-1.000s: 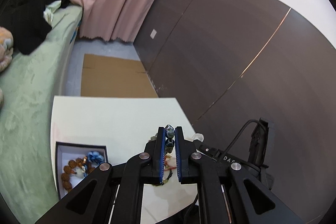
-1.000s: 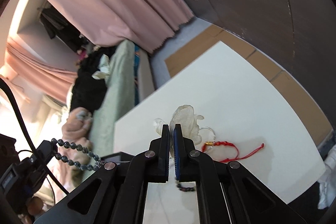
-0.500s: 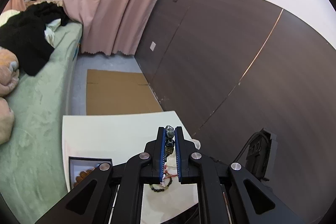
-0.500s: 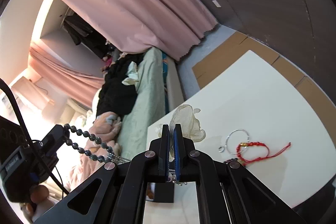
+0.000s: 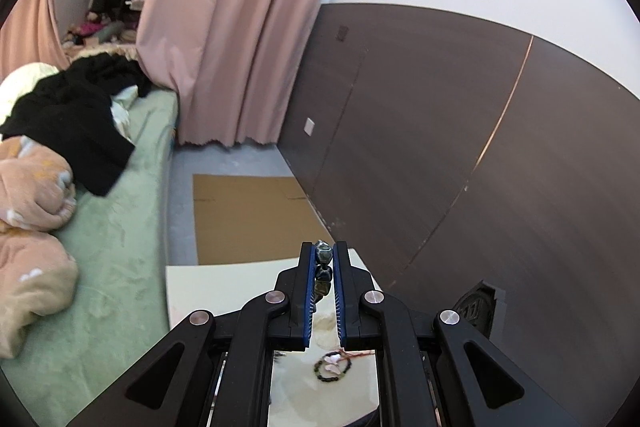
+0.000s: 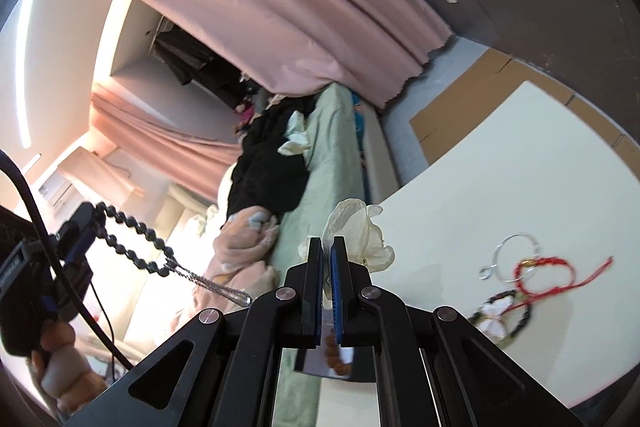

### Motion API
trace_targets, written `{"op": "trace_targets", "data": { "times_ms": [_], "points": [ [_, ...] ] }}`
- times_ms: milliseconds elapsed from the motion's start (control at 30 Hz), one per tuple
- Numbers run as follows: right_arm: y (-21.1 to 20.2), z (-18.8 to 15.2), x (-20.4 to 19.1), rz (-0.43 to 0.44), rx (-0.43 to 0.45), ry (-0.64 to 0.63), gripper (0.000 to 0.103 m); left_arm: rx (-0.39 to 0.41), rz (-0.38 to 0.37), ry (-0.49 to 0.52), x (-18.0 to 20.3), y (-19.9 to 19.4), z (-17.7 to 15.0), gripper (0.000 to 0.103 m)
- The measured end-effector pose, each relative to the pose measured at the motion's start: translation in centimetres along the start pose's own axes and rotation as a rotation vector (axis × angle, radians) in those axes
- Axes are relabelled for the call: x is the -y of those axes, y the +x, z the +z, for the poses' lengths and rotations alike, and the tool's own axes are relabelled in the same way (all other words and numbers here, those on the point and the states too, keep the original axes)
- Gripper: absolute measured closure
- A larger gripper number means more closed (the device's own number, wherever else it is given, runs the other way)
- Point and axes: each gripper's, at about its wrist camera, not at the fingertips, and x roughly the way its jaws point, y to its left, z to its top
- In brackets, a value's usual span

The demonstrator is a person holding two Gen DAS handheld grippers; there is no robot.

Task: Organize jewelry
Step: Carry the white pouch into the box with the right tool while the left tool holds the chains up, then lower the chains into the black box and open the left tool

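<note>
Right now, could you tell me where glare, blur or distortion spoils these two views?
Left wrist: fisheye bends the dark wall panel; upper white wall washed out. Right wrist: strong glare at left, behind the bead necklace; the bracelets on the table are slightly smeared.

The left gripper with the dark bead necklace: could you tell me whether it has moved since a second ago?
Yes. The left gripper has risen: the white table now sits lower and smaller in its view, jaws shut on the bead necklace.

A bedroom: green bed (image 5: 120, 227), pink curtains (image 5: 240, 47).
</note>
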Motion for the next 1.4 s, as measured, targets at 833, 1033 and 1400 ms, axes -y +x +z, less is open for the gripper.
{"op": "trace_targets", "data": {
  "times_ms": [833,1033,1400],
  "points": [
    [9.6,-4.9,-1.3,-0.037,-0.322,0.005,0.055,0.096,0.092,0.055,-1.0,-4.5,3.3,0.094],
    [7.3,-3.3,-0.2,-0.046,-0.255,0.035,0.051,0.080,0.094,0.048,-1.3,-3.6,2.9,0.094],
    [3.9,-1.5,2.4,-0.096,-0.195,0.090,0.051,-0.006,0.110,0.004,-3.3,0.7,0.7,0.094]
  ]
}}
